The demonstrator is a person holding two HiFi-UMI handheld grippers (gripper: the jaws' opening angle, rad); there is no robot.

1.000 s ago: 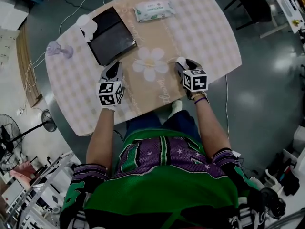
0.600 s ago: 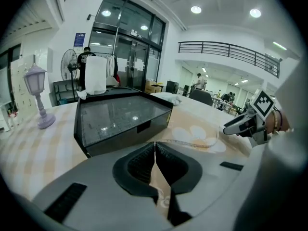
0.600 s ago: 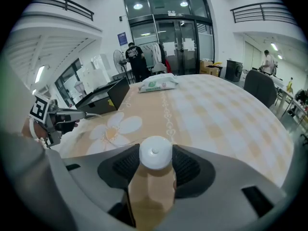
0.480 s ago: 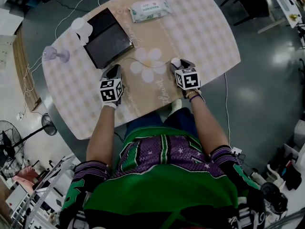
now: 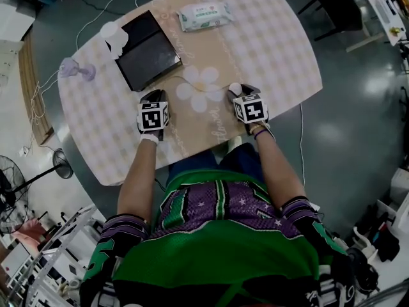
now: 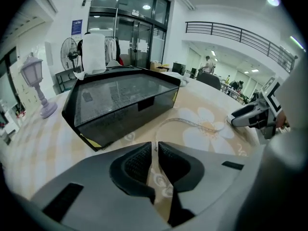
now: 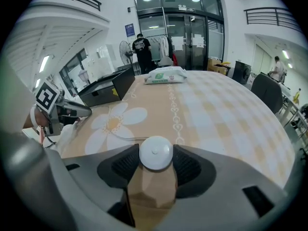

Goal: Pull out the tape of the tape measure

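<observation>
Tape measure (image 7: 155,153): its round white case is sitting squarely between the jaws of the right gripper (image 7: 156,164), which are standing wide and pressing on its two sides. In the head view we are seeing the case at the tip of that gripper, just right of the printed flower (image 5: 198,88) on the table (image 5: 275,50); whether it is touching the cloth we cannot tell.

From the case the thin tape (image 6: 192,123) is running leftward across the flower in a slack curve, lying on the table. Its free end is reaching the left gripper (image 6: 155,150), where it is showing as a sliver between the jaw tips. Those jaws are standing almost together on it and are beginning to open.

The two grippers are hovering side by side over the near half of the table, well apart, with the flower between them.

Beyond the left gripper a black box (image 6: 120,100) is lying, with a white roll (image 6: 94,52) behind it and a small lilac lamp (image 6: 38,88) to its left. A pack of wipes (image 5: 204,15) is resting near the far edge.
</observation>
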